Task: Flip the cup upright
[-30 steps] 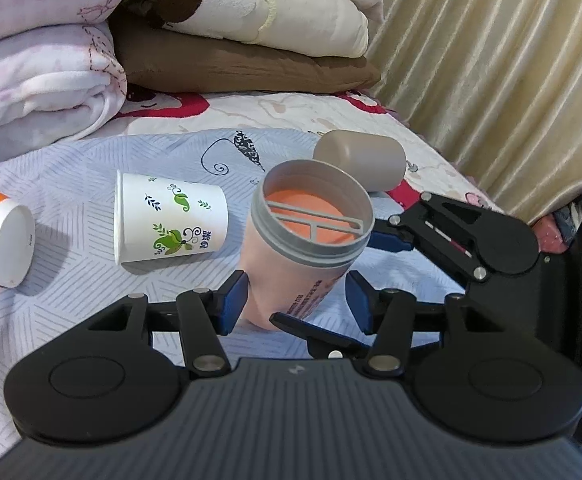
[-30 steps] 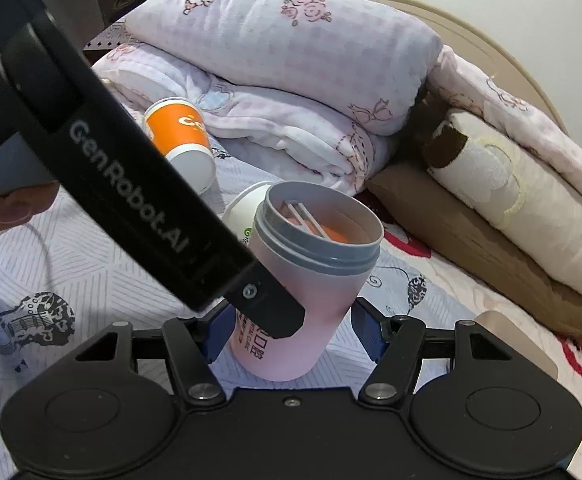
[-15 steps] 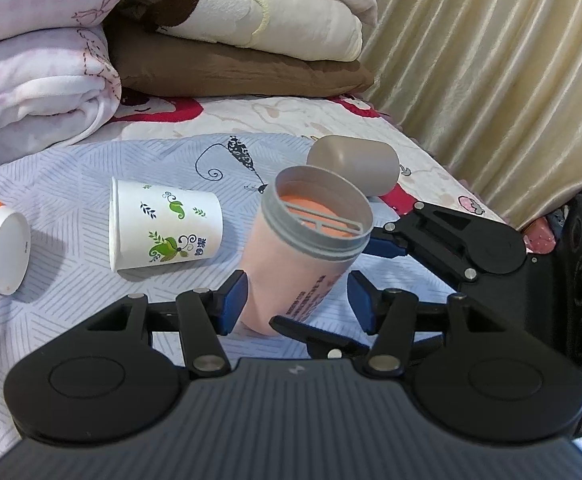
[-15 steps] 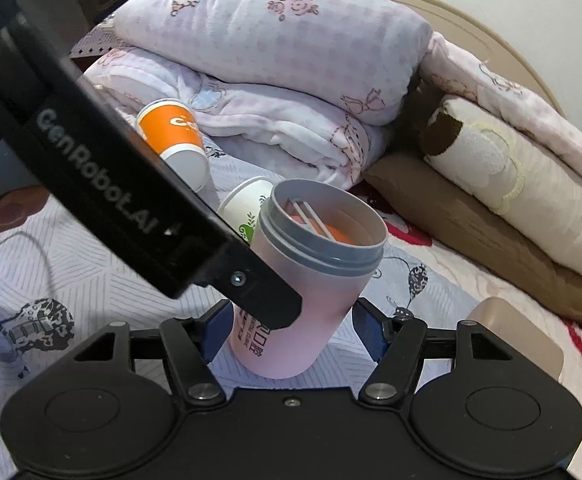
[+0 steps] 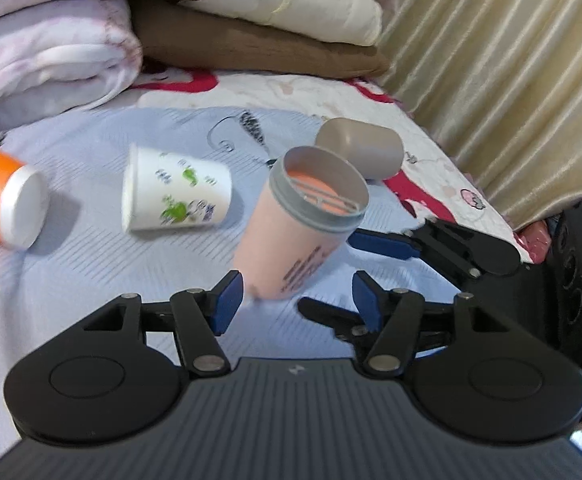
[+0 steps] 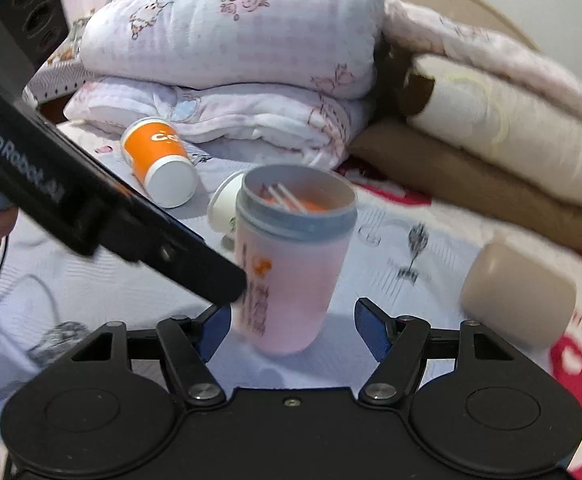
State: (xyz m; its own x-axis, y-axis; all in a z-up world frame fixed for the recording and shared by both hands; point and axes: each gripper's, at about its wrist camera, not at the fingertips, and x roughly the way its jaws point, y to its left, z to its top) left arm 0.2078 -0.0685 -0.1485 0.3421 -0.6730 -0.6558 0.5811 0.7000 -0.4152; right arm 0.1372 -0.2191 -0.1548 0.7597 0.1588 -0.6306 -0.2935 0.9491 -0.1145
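A pink cup with a grey rim [image 5: 291,232] stands on the bed sheet, mouth up; it looks tilted in the left wrist view. It also shows in the right wrist view [image 6: 291,264]. My left gripper [image 5: 297,304] is open, its blue pads just short of the cup's base. My right gripper [image 6: 293,326] is open, pads either side of the cup's base without touching. The right gripper's fingers [image 5: 383,244] show to the right of the cup in the left wrist view. The left gripper's body [image 6: 91,200] crosses the right wrist view on the left.
A white paper cup with green leaves [image 5: 175,196] lies on its side left of the pink cup. An orange and white cup [image 5: 3,208] lies further left. A beige cup [image 5: 363,152] lies behind. Folded quilts and pillows [image 6: 231,60] are stacked at the back; a curtain [image 5: 511,80] hangs on the right.
Both grippers have drawn back from the pink cup, which now sits further ahead of the pads. The cup stays standing on the sheet. The views are blurred by motion.
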